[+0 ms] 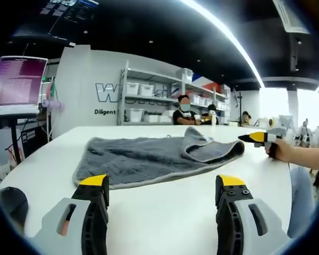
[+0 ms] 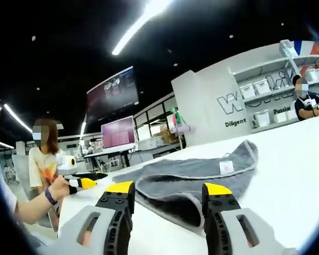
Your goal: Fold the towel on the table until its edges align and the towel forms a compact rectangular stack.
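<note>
Your left gripper [image 1: 163, 191] stands wide open and holds nothing; the grey towel [image 1: 149, 156] lies on the white table [image 1: 165, 223] just beyond its jaw tips, one corner folded back. Your right gripper [image 2: 168, 195] is likewise spread open and empty, with the towel's folded edge between and just ahead of its jaws. Both grippers sit apart from the cloth.
</note>
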`<action>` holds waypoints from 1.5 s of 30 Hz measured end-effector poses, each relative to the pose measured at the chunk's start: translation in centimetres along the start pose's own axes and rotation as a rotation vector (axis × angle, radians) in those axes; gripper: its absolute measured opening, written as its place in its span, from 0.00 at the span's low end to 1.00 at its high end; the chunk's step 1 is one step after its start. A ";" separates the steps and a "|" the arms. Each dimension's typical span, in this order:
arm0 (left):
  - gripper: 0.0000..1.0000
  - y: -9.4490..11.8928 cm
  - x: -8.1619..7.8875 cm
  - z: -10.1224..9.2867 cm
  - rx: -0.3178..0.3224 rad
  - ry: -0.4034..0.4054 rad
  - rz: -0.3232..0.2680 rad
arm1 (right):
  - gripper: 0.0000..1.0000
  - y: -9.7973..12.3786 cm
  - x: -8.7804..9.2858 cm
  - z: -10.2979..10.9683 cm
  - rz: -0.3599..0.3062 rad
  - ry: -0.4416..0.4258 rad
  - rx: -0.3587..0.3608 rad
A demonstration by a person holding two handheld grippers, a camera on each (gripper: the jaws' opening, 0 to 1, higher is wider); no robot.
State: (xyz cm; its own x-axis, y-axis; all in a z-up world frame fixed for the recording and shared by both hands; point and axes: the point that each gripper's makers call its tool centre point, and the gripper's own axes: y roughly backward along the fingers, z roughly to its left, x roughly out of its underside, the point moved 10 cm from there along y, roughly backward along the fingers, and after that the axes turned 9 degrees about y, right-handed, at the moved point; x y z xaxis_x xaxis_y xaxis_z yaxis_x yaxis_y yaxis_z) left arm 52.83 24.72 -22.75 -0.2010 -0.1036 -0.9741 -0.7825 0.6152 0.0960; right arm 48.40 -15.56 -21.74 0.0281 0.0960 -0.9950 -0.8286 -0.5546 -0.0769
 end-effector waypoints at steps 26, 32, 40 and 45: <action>0.79 0.0 0.0 0.1 -0.005 -0.002 -0.001 | 0.99 0.1 0.6 -4.1 0.133 0.166 -0.037; 0.81 -0.1 0.0 0.2 -0.015 0.000 0.005 | 0.99 -0.3 1.2 -3.3 0.198 0.222 -0.087; 0.83 -0.1 -0.1 0.3 -0.017 0.011 0.002 | 0.99 0.0 1.0 -3.4 0.182 0.204 -0.088; 0.83 -0.1 -0.1 0.3 -0.016 0.008 0.003 | 0.99 0.0 1.1 -3.4 0.191 0.205 -0.084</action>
State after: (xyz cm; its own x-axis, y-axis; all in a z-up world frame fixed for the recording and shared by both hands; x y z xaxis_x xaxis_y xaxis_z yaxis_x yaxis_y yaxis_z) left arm 53.11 24.87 -22.67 -0.2082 -0.1081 -0.9721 -0.7910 0.6032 0.1023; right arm 50.34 -18.20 -23.01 -0.0044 -0.1809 -0.9835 -0.7807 -0.6139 0.1164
